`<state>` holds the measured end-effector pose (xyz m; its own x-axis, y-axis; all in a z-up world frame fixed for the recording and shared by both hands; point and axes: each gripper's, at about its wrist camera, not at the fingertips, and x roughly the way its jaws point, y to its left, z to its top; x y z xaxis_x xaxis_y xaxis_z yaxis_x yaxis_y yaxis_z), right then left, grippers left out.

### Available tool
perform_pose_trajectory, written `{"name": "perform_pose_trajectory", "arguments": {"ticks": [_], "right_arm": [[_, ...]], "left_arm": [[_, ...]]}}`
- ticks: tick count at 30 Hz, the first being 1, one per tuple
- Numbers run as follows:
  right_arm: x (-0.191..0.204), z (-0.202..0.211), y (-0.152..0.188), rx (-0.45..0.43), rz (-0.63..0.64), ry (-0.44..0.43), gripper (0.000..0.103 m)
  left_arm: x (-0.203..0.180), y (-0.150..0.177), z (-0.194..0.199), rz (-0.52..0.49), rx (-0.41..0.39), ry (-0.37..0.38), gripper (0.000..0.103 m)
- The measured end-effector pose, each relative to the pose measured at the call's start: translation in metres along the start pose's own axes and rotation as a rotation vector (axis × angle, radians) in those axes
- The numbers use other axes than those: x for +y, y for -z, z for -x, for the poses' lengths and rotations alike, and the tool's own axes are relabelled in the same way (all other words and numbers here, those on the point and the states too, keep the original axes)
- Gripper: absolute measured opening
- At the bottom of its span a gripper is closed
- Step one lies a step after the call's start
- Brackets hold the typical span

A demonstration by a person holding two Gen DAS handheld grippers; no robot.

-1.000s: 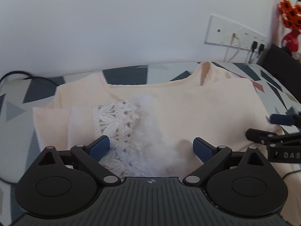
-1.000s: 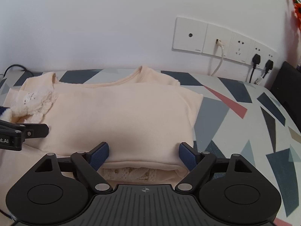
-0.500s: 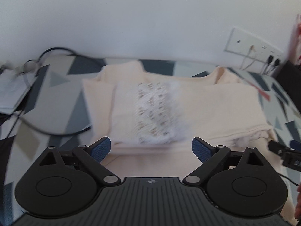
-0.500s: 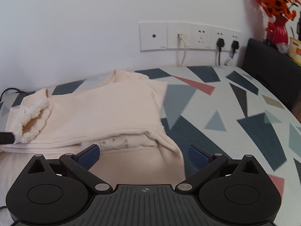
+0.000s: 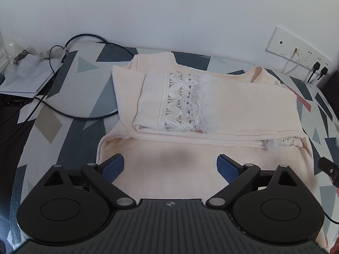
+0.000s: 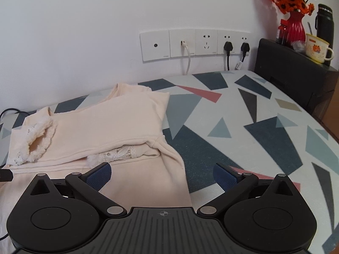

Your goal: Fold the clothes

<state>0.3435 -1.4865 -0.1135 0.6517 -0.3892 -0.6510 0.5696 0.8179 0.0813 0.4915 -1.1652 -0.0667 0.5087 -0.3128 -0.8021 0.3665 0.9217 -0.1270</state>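
Note:
A cream top [image 5: 243, 105] lies on the patterned table, both sleeves folded across its chest. The upper sleeve ends in a white lace cuff [image 5: 182, 99] with a fluffy trim. A second lace cuff [image 6: 118, 152] peeks out from under the folded layer. My left gripper [image 5: 170, 168] hovers open over the lower body of the top [image 6: 137, 182], nothing between its blue pads. My right gripper [image 6: 162, 174] is open too, straddling the garment's right side edge near the hem. Its tip [image 5: 327, 167] shows at the right edge of the left wrist view.
Black cables [image 5: 63, 110] and white papers [image 5: 25, 78] lie at the table's left end. Wall sockets [image 6: 197, 43] with plugs sit behind. A black box [image 6: 292, 69] at the right carries a red vase of orange flowers [image 6: 294, 27], a mug [image 6: 317, 47] and a dark flask.
Both grippers have pulled back toward the near edge, away from the folded sleeves. The left view swung left, the right view swung right. The folded sleeves stay where they lay.

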Motion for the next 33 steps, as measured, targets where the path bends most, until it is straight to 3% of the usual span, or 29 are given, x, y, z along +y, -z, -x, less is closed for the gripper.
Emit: {"name": "perform_pose_trajectory", "arguments": {"ticks": [10,17,20,24,28,33], "right_arm": [[-0.048,0.045,-0.008,-0.062,0.004,-0.056,0.102],[-0.108,0.094,-0.002,-0.154,0.024,-0.089,0.102],[-0.138,0.112,0.010,-0.190,0.016,-0.065,0.102],[-0.168,0.116,0.027,-0.134,-0.039,-0.045,0.102],[-0.181,0.123,0.043,-0.100,-0.058,-0.054,0.102],[-0.188,0.139,0.054,-0.092,-0.069,-0.066,0.102]], "left_arm": [[-0.020,0.030,0.065,0.047,-0.065,-0.057,0.100],[-0.047,0.087,0.105,0.110,-0.047,-0.097,0.100],[-0.052,0.116,0.119,0.133,-0.037,-0.119,0.100],[-0.048,0.142,0.132,0.189,-0.001,-0.149,0.100],[-0.047,0.159,0.145,0.180,0.012,-0.190,0.100],[-0.050,0.168,0.153,0.173,0.029,-0.178,0.100]]}}
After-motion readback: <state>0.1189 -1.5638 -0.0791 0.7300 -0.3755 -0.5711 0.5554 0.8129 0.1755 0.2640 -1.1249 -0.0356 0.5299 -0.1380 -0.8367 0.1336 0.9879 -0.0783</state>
